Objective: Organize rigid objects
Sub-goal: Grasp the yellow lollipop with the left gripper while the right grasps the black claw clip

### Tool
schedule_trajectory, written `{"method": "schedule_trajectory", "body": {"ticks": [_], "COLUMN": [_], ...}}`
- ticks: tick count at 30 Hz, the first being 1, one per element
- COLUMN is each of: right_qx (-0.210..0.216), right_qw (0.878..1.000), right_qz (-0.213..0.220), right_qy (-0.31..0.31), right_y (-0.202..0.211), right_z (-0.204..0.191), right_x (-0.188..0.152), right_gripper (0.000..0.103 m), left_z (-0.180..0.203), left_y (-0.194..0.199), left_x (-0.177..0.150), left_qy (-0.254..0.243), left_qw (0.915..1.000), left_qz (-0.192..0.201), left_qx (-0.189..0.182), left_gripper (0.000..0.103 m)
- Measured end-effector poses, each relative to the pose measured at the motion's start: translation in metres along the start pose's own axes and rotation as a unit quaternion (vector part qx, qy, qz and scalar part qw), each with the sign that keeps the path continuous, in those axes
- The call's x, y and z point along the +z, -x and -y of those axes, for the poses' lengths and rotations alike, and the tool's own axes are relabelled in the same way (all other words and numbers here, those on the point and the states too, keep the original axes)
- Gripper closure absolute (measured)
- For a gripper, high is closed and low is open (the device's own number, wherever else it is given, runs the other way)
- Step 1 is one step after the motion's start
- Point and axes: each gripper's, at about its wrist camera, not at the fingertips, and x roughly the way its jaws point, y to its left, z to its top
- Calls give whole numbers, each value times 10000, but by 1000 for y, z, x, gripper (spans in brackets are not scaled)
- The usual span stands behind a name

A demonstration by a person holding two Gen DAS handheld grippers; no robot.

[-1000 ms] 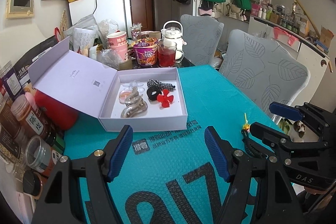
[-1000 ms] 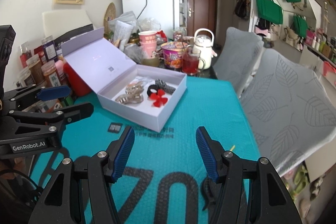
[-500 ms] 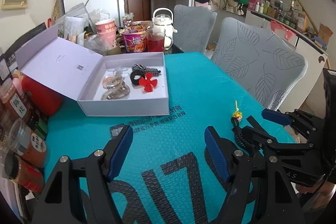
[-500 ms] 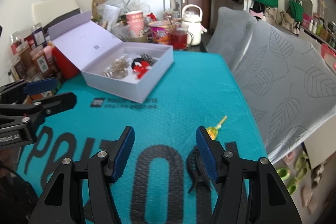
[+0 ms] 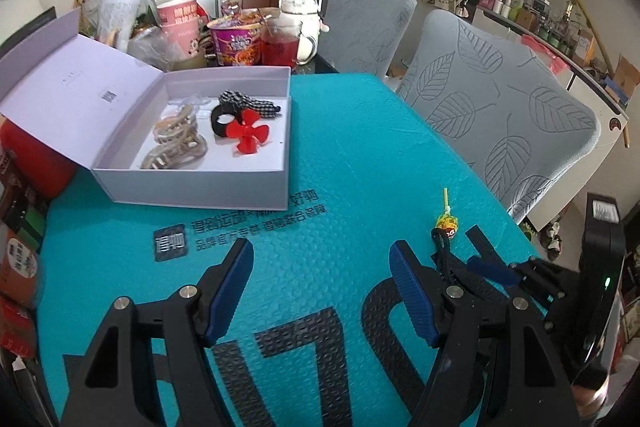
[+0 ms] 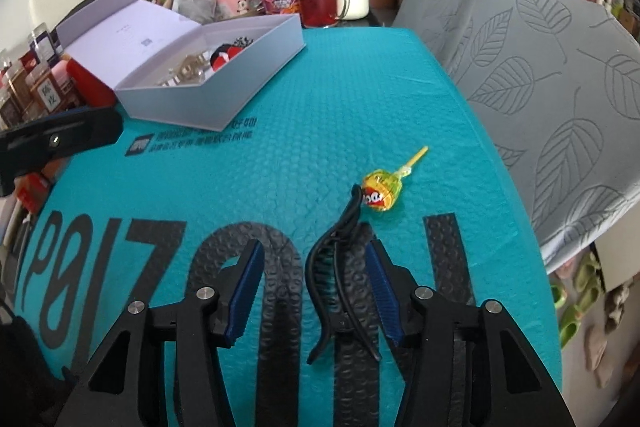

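Note:
A black claw hair clip [image 6: 340, 267] lies on the teal bubble mat [image 6: 280, 163] between the fingers of my right gripper [image 6: 314, 291]. It sits against the right pad, with a gap to the left one, and the jaws are closing. A wrapped yellow lollipop [image 6: 382, 191] rests just beyond the clip's tip. The open lilac box [image 5: 192, 183] at the far left holds a red flower clip [image 5: 248, 137], a black ring, a checked tie and pale claw clips [image 5: 176, 147]. My left gripper [image 5: 322, 287] hangs open over bare mat, with the right gripper [image 5: 492, 267] beside it.
Cups, a noodle bowl [image 5: 236, 41], a glass mug of red tea [image 5: 280, 47] and a white kettle crowd the table's far end. Spice jars [image 6: 36, 87] line the left side. Grey leaf-patterned chairs [image 5: 500, 107] stand along the right table edge.
Both grippers have come down toward the mat and drawn back from the box. The right one has dropped over the black clip, and its jaws have narrowed.

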Motion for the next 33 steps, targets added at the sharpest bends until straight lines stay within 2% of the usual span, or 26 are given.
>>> {"method": "schedule_trajectory", "body": {"ticks": [1,5,8,16,23,33], "right_qx": [27,-28,0,236,-177,-370], "right_qw": [10000,9997,9998,9993,9984,9950], "right_qz": [-32,-261,-220,-123,-61,-55], "right_qy": [25,1,-10,-249,-542,-924], "right_y": [-3,-15,-11,10,18,14], "right_z": [0,2,5,24,50,82], "right_x": [-2,-7,-10,-15,-17,-16], "right_gripper": [54,79,82,83,83,83], "left_z": [2,11,18,36,62,98], "left_y": [-4,-17,-26,-51,-76,-107], "left_x": [2,9,11,13,15,16], "left_qy": [-11,-137,-260,-457,-617,-1114], "left_qw": [10000,9998,9995,9975,9936,9841], "left_qz": [-37,-85,-160,-403,-654,-855], "left_qx": [-55,-104,-116,-348,-683,-1084], "left_gripper": [33,33,33,33,33,33]}}
